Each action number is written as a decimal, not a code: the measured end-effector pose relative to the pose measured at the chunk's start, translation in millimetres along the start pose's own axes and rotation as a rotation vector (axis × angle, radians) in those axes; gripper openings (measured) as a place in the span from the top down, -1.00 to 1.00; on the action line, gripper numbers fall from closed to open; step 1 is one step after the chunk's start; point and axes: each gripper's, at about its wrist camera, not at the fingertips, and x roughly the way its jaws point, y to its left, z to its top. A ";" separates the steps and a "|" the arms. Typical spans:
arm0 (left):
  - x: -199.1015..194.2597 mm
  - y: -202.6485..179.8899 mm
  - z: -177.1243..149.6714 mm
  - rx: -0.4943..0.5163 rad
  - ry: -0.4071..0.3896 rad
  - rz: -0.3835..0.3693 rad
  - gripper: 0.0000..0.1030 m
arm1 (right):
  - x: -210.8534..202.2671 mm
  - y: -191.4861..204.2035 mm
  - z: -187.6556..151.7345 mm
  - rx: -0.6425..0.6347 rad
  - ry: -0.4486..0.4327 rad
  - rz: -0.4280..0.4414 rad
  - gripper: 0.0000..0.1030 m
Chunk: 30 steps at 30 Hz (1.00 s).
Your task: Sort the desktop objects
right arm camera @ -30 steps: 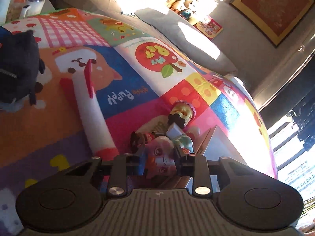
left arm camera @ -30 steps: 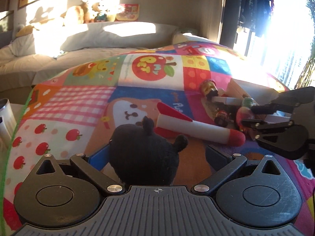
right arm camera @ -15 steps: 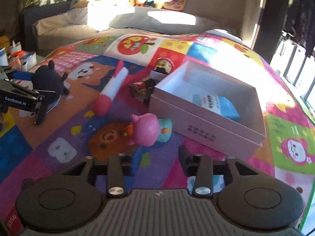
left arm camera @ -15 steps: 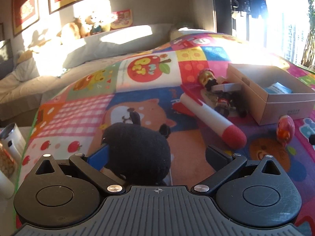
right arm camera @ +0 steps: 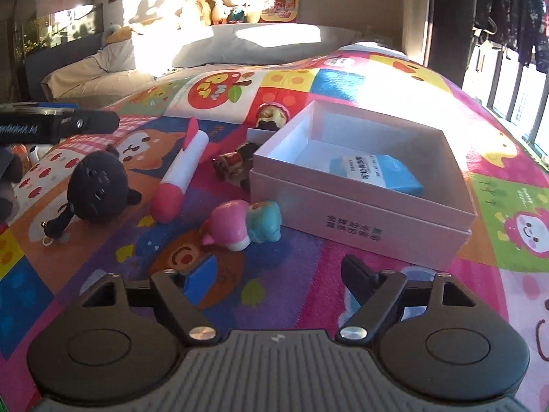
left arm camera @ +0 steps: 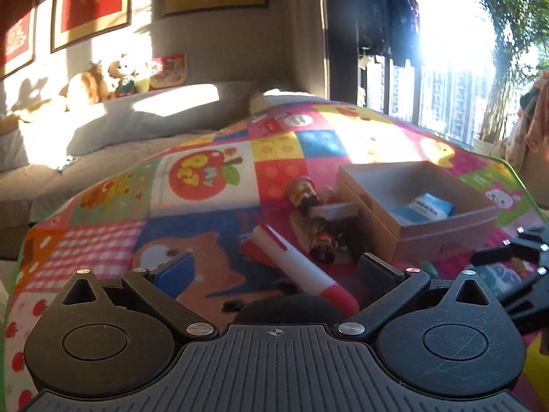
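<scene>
My right gripper (right arm camera: 278,276) hangs with its fingers spread wide and nothing between them, above the patchwork play mat (right arm camera: 507,158). Just ahead of it the pink pig figure (right arm camera: 245,221) lies on its side, its long axis running left to right, pink head toward my left and teal body toward the box, which it nearly touches. The pale cardboard box (right arm camera: 360,213) sits ahead and to the right, open on top, with a blue packet (right arm camera: 375,171) lying flat inside. Left of the pig, the red and white rocket (right arm camera: 182,173) lies with its long axis running away from me, rounded red nose nearest, fins at the far end. Further left, the black plush (right arm camera: 96,192) rests on the mat, apart from the rocket.

My left gripper (left arm camera: 274,269) is also spread, holding nothing; the black plush shows only as a dark dome just below and between its fingers. Beyond it the rocket points its red nose at me. Behind the rocket, small dark figurines (left arm camera: 320,242) crowd against the box's left wall, one of them with a pink cap (right arm camera: 271,115) lying farthest away.
</scene>
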 end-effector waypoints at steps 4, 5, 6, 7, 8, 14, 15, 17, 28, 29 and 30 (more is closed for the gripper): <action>-14.0 -5.4 -10.9 0.004 0.020 -0.037 -1.00 | 31.6 17.3 13.9 -0.073 0.008 -0.005 -0.69; -16.3 -6.4 -11.8 0.004 0.019 -0.044 -1.00 | 38.9 19.2 17.5 -0.076 0.013 -0.006 -0.69; -18.4 -7.4 -12.4 0.005 0.015 -0.047 -1.00 | 45.1 20.1 21.0 -0.069 0.020 -0.002 -0.69; -19.6 -7.4 -12.5 0.003 0.011 -0.046 -1.00 | 50.1 20.2 24.1 -0.056 0.029 0.011 -0.69; -19.8 -6.9 -12.5 -0.003 0.010 -0.045 -1.00 | 55.0 20.5 26.7 -0.036 0.041 0.032 -0.68; -19.1 -6.8 -15.8 -0.065 0.036 -0.094 -1.00 | 48.1 15.2 21.0 0.097 0.028 0.081 -0.25; -20.1 -9.8 -17.5 -0.058 0.037 -0.099 -1.00 | 43.3 8.0 18.5 0.154 0.027 0.105 -0.25; -21.9 -15.3 -20.9 -0.047 0.039 -0.112 -1.00 | 36.7 -12.7 13.8 0.312 0.038 0.160 -0.24; -19.2 -30.4 -26.7 -0.059 0.052 -0.113 -1.00 | 3.7 21.8 -26.3 0.509 -0.055 0.059 -0.25; -18.9 -31.8 -27.9 -0.045 0.057 -0.102 -1.00 | 1.7 28.8 -24.4 0.442 -0.057 0.025 -0.25; -18.4 -34.1 -29.7 -0.019 0.062 -0.082 -1.00 | -0.6 31.3 -23.8 0.404 -0.066 -0.006 -0.26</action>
